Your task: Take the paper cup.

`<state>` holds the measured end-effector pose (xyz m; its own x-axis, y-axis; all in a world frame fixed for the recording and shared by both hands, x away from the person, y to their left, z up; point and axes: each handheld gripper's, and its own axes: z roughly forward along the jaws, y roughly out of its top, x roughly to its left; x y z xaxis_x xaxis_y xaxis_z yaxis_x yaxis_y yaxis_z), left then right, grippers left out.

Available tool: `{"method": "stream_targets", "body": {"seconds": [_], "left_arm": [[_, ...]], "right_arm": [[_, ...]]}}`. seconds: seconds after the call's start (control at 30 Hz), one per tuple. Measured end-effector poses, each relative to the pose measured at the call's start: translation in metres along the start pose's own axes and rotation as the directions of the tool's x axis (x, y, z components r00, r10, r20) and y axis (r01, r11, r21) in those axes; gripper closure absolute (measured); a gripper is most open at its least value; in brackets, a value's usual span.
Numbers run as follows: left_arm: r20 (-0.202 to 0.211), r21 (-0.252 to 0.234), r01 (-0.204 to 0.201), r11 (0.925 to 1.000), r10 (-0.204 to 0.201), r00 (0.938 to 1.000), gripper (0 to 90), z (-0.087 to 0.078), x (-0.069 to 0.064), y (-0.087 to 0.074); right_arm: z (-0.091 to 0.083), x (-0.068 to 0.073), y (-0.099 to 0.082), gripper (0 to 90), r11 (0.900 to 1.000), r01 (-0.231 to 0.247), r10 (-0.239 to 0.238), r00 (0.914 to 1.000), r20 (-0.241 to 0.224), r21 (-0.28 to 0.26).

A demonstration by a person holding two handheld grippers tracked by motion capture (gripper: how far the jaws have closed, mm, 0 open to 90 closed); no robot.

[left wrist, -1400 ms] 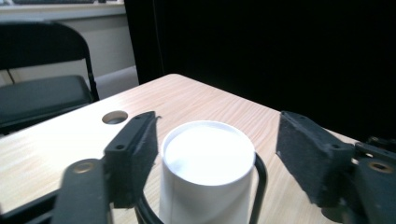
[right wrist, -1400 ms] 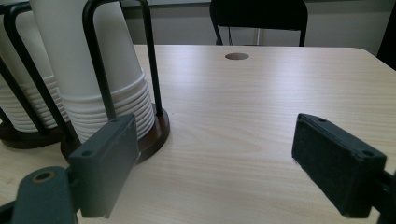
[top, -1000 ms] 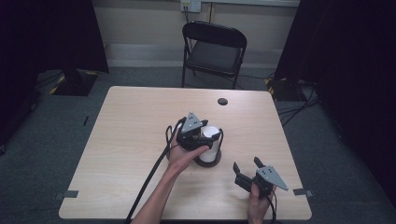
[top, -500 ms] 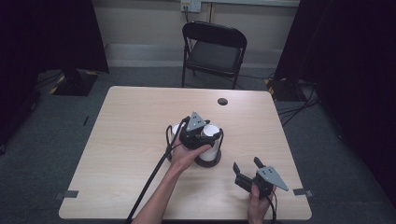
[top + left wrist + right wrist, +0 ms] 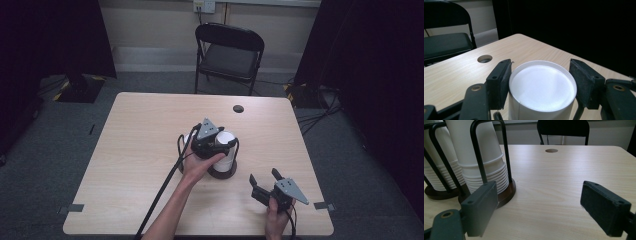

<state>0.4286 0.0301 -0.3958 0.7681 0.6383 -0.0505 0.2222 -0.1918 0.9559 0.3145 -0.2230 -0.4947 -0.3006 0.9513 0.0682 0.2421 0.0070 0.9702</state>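
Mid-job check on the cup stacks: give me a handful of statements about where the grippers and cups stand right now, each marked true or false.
1. The left gripper has its jaws closed on the top cup of a stack. True; they have just been closing, cup between them.
2. The right gripper holds a cup. False: its jaws stand open with nothing between them, above the table.
3. The cups sit upside down in a black wire holder. True.
4. A folding chair stands at the table's far side. True.
5. The round hole in the table lies at its near edge. False: it is near the far edge.
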Motion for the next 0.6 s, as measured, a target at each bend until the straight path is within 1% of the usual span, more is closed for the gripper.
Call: {"method": "stream_targets", "body": {"seconds": [0.13,0.2,0.23,0.3,0.47,0.5,0.53,0.6], "left_arm": [[-0.002,0.000,0.002,1.0000,-0.002,1.0000,36.0,-0.0020,-0.0013,0.0010],[0.005,0.000,0.009,1.0000,-0.009,0.9999,36.0,-0.0026,-0.0010,0.0014],[0.012,-0.001,0.019,0.9998,-0.019,0.9997,36.0,-0.0029,-0.0002,0.0015],[0.015,0.003,0.020,0.9998,-0.020,0.9997,36.1,-0.0035,0.0006,0.0017],[0.011,-0.002,0.024,0.9997,-0.024,0.9997,36.1,-0.0034,0.0010,0.0022],[0.012,-0.003,0.027,0.9996,-0.027,0.9996,36.1,-0.0035,0.0012,0.0022],[0.006,-0.003,0.039,0.9992,-0.039,0.9992,36.1,-0.0040,0.0009,0.0036],[0.006,-0.007,0.039,0.9992,-0.039,0.9992,36.2,-0.0040,0.0007,0.0048]], "right_arm": [[0.0000,0.0000,0.0000,13.9,1.0000,-0.001,0.001,1.0000,-0.001,0.000],[0.0000,0.0000,0.0000,13.9,1.0000,0.000,0.000,1.0000,-0.002,0.000],[0.0000,0.0000,0.0000,13.9,1.0000,0.000,0.000,1.0000,-0.002,0.000],[0.0001,0.0000,0.0000,13.9,1.0000,0.000,0.000,1.0000,-0.002,0.000],[0.0001,-0.0001,0.0000,13.8,1.0000,-0.001,0.001,1.0000,-0.002,0.000],[0.0001,-0.0001,0.0000,13.8,1.0000,-0.001,0.001,1.0000,-0.002,0.000],[0.0002,-0.0001,0.0001,13.8,1.0000,-0.001,0.001,1.0000,-0.001,0.001],[0.0003,-0.0001,0.0001,13.8,1.0000,-0.001,0.001,1.0000,-0.002,0.001]]}}
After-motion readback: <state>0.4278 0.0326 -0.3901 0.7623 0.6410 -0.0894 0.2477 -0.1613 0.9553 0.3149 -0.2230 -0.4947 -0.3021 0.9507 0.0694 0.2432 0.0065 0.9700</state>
